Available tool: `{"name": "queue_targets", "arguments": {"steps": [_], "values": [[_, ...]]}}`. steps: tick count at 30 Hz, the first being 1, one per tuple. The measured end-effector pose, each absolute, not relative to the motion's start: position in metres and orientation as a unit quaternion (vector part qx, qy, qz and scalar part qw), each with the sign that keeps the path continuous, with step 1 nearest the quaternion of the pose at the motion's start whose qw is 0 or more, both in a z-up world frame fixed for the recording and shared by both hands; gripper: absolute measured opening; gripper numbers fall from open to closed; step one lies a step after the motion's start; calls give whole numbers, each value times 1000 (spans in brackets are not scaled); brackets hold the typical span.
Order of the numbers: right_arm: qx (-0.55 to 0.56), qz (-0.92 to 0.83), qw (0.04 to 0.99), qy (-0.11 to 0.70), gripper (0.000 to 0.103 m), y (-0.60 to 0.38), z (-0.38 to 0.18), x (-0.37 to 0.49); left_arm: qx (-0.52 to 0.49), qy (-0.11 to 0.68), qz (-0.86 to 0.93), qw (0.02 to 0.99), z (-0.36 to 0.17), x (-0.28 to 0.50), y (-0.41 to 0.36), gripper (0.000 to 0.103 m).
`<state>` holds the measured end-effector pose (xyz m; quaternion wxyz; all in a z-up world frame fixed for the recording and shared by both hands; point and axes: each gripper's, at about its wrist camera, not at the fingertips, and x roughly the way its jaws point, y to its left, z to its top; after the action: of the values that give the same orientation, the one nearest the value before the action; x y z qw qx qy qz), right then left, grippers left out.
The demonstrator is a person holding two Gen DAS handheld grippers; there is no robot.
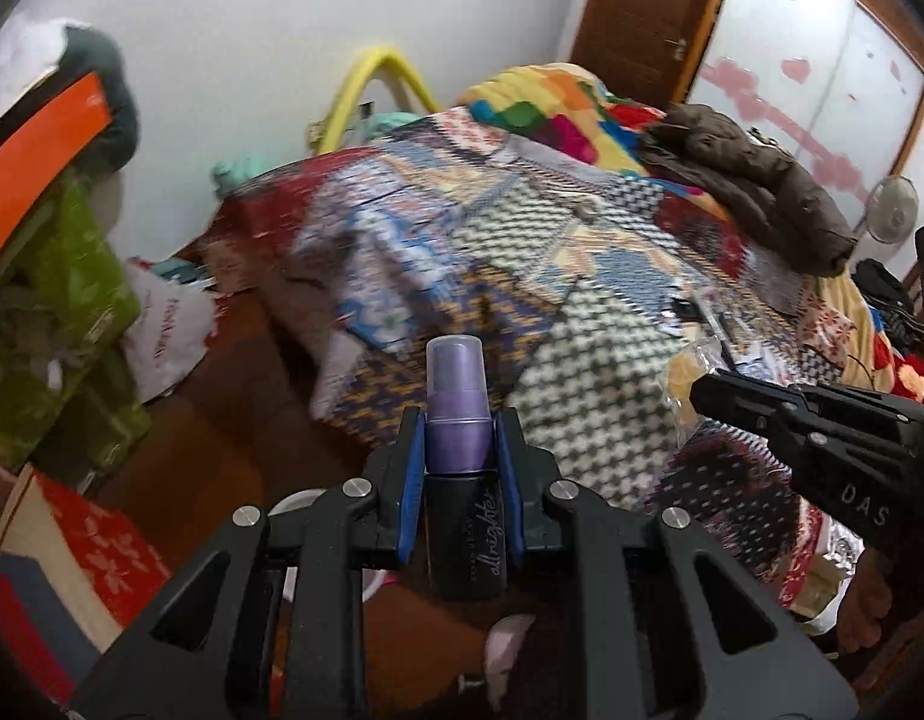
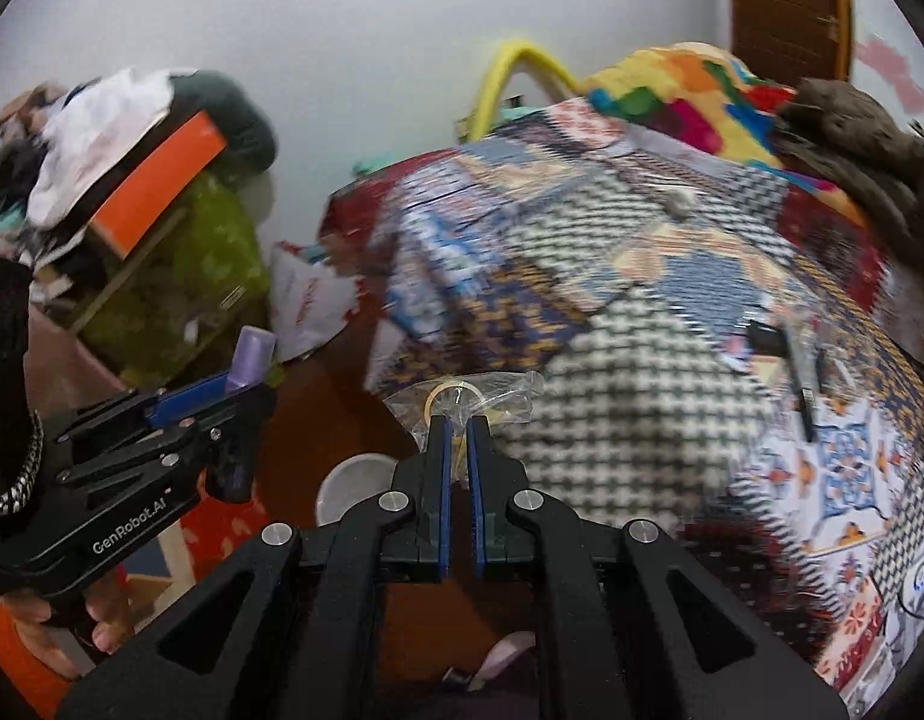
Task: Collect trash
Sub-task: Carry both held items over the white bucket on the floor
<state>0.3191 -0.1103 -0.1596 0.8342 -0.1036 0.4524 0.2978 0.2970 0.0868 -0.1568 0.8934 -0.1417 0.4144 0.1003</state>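
Spray bottle (image 1: 460, 468): black body, white script lettering, lilac neck and translucent purple cap. Left gripper (image 1: 460, 438) black with blue pads; right gripper (image 2: 456, 438) the same. Plastic wrapper (image 2: 462, 399) clear, a pale yellow ring inside. Bedspread (image 1: 582, 312) patchwork: black-and-white houndstooth, blue, navy-and-gold, red patches. Blanket (image 1: 546, 102) in bright multicolour blocks. Jacket (image 1: 750, 180) brown. Box (image 1: 36, 162) orange. Wall (image 1: 252, 12) white.

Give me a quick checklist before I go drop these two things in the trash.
1. Left gripper shut on the spray bottle: ok.
2. Bottle sitting straight between the jaws: ok.
3. Right gripper shut on the plastic wrapper: ok.
4. Wrapper hold secure: cannot tell, only a thin edge is pinched.
5. Both items lifted off the bed: ok.
6. Trash bin located: cannot tell.
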Motion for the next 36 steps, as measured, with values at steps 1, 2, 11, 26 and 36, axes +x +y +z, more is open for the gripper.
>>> {"name": "queue_targets", "arguments": {"steps": [1,2,11,26,36], "values": [[-108,304,830,455,5,-102,-162,315,-143,415,107,892,-158,289,95,22],[-111,308,827,457,5,-94,-165,311,-143,416,112,891,-159,283,101,22],[-158,346,789,482,5,-24,-201,275,-154,448,155,867,-193,237,158,22],[-183,347,720,573,5,41,-292,275,-195,536,166,804,-291,227,204,22],[-177,336,697,609,15,63,-323,298,-242,568,161,770,-335,238,223,22]]}}
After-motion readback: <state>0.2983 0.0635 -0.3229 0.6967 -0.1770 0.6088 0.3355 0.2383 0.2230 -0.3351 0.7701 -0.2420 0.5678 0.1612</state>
